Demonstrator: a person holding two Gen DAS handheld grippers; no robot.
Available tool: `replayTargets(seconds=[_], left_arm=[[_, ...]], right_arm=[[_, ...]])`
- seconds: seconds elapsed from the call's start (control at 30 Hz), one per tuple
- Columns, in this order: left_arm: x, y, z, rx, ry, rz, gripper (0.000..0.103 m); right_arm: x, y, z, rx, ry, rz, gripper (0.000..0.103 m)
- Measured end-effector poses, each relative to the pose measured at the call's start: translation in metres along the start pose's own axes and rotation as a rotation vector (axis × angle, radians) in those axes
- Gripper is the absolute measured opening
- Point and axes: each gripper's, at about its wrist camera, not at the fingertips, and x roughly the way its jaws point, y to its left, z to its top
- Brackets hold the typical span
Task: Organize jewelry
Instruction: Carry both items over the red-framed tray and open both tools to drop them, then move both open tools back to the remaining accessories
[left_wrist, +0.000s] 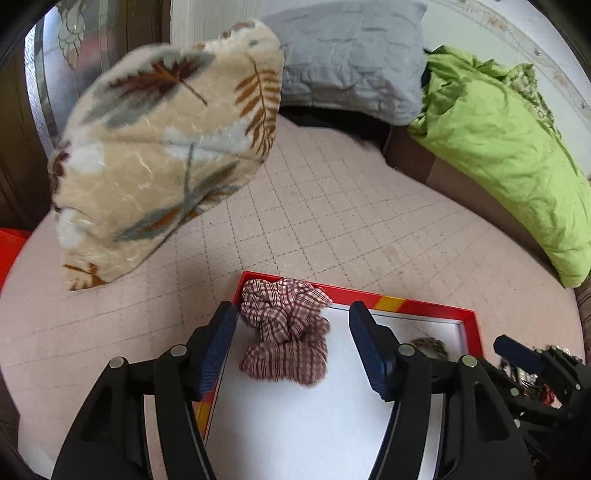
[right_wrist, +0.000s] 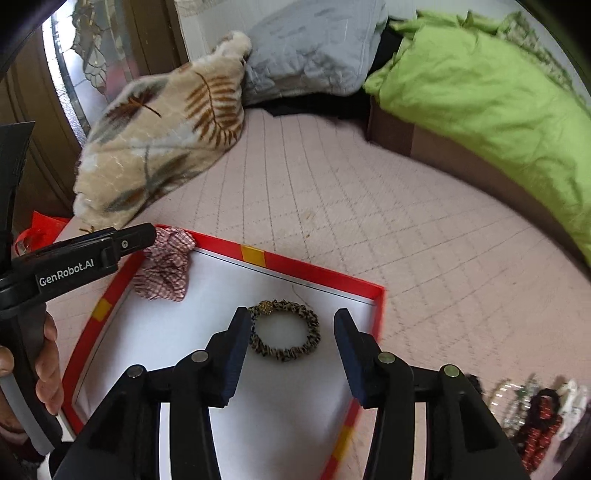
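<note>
A red-rimmed tray (left_wrist: 424, 306) with a white floor lies on the bed; it also shows in the right wrist view (right_wrist: 317, 271). A red-and-white checked scrunchie (left_wrist: 288, 332) lies in its far left corner, also seen in the right wrist view (right_wrist: 164, 266). My left gripper (left_wrist: 293, 347) is open, its fingers either side of the scrunchie. A leopard-print hair tie with a gold bead (right_wrist: 286, 330) lies in the tray near the right rim. My right gripper (right_wrist: 291, 354) is open above it. The right gripper also shows in the left wrist view (left_wrist: 517, 352).
A pile of bracelets and hair ties (right_wrist: 535, 413) lies on the pink quilted bedspread (right_wrist: 369, 192) right of the tray. A leaf-print pillow (left_wrist: 159, 147), a grey pillow (left_wrist: 351, 55) and a green duvet (left_wrist: 498, 147) sit at the back. A red bag (right_wrist: 40, 229) is at the left.
</note>
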Motion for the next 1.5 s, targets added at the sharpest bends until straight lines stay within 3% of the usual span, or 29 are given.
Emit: replayTargets(seconds=[0.23,0.6,0.8,1.07,1.3,1.5], left_arm=[[-0.075,-0.033,-0.023,0.069,-0.085,-0.014,0.072],[-0.141,-0.138,-0.08,0.195,-0.073,-0.168,0.073],[-0.132,-0.2,-0.115,0.274,-0.016,-0.223,0.073],[-0.097,-0.256,-0.152,0.328,0.086,-0.3,0.073],[-0.065,-0.292,-0.164,0.375,0.146,-0.356,0.073],[-0.035,-0.293,-0.154,0.319,0.186,-0.379,0.068]], right_arm=[[-0.078,-0.022,-0.03,0.021,-0.073,-0.01,0.057],[-0.173,-0.115,-0.123,0.12,-0.098,-0.143,0.061],[-0.211,-0.175,-0.181,0.207,-0.093,-0.24,0.062],[-0.236,-0.236,-0.233,0.307,-0.091,-0.313,0.062],[-0.233,-0.271,-0.253,0.402,-0.101,-0.312,0.062],[-0.221,-0.286,-0.251,0.456,-0.109,-0.281,0.062]])
